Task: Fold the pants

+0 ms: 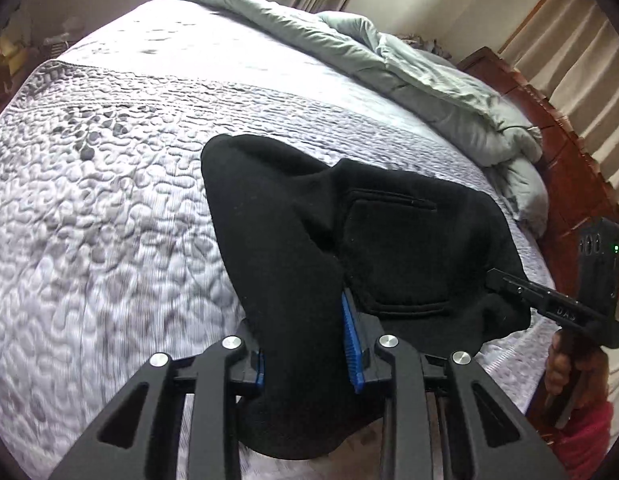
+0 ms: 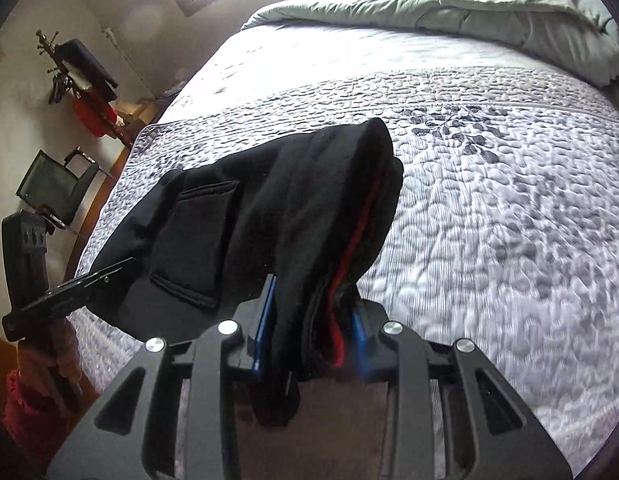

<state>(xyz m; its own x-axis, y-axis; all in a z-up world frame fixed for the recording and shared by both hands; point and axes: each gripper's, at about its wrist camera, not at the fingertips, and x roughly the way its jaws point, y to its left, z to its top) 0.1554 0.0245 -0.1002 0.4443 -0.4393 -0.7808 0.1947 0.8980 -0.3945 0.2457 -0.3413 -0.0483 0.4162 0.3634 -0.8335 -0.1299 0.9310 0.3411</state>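
Black pants (image 1: 389, 240) with a back pocket hang stretched between both grippers just above the quilted bed. My left gripper (image 1: 309, 344) is shut on a thick bunch of the black cloth, its blue pads pressed on both sides. My right gripper (image 2: 313, 332) is shut on the other end of the pants (image 2: 269, 216), where a red stripe shows along the folded layers. Each gripper also shows in the other's view: the right one at the far right in the left wrist view (image 1: 505, 280) and the left one at the left in the right wrist view (image 2: 121, 268).
A lilac-grey quilted bedspread (image 1: 109, 200) covers the bed (image 2: 509, 220). A grey-green duvet (image 1: 429, 80) is bunched along the far side. A wooden headboard (image 1: 569, 168) stands beyond it. A chair (image 2: 53, 188) and a coat stand (image 2: 81, 76) stand by the wall.
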